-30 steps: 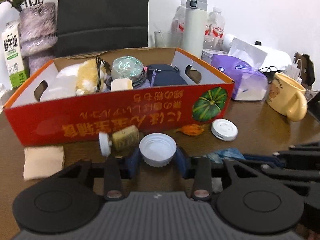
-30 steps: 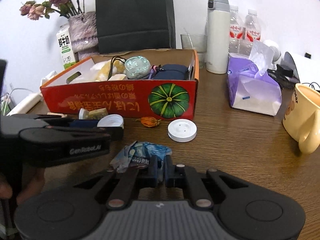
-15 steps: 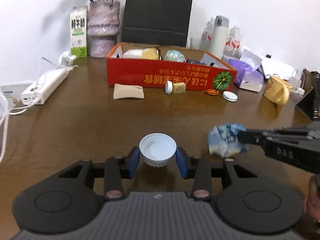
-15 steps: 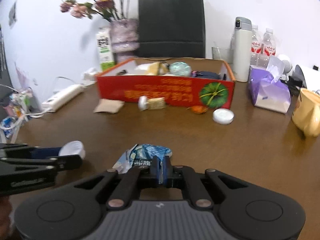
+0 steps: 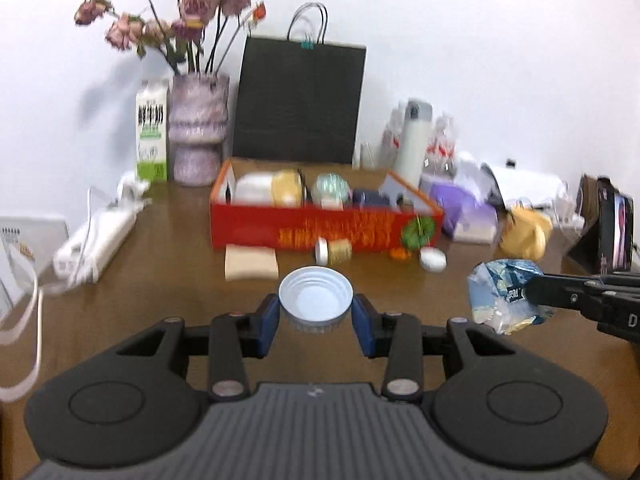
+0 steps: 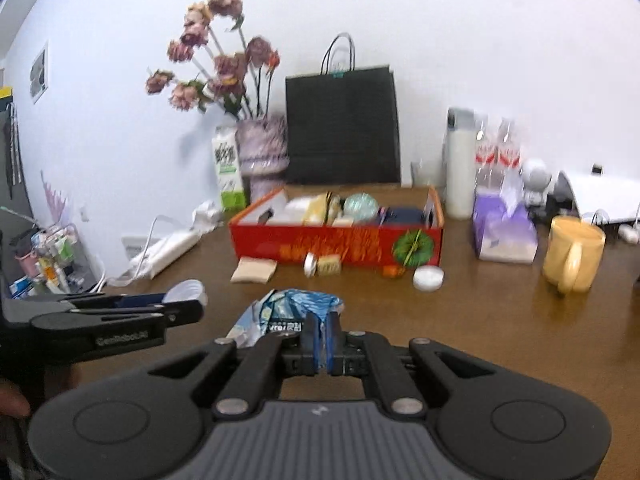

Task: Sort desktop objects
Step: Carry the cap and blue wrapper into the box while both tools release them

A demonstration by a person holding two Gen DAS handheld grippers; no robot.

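Left gripper (image 5: pixel 316 316) clamps white lid (image 5: pixel 316 299), lower centre. Right gripper (image 6: pixel 320 340) pinches crumpled blue wrapper (image 6: pixel 294 310). Red box (image 5: pixel 320 228) mid-frame; small jar (image 5: pixel 334 251), beige pad (image 5: pixel 251 263) lie before it.

Both black grippers have ribbed grey bodies, round side discs, silver screws and blue-padded fingers (image 5: pixel 267 322).

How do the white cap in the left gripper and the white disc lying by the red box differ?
The white cap is held off the table in the left gripper; the white disc lies on the table near the red box. The cap shows a hollow, ridged inside; the disc shows a closed top. Both are round and white.
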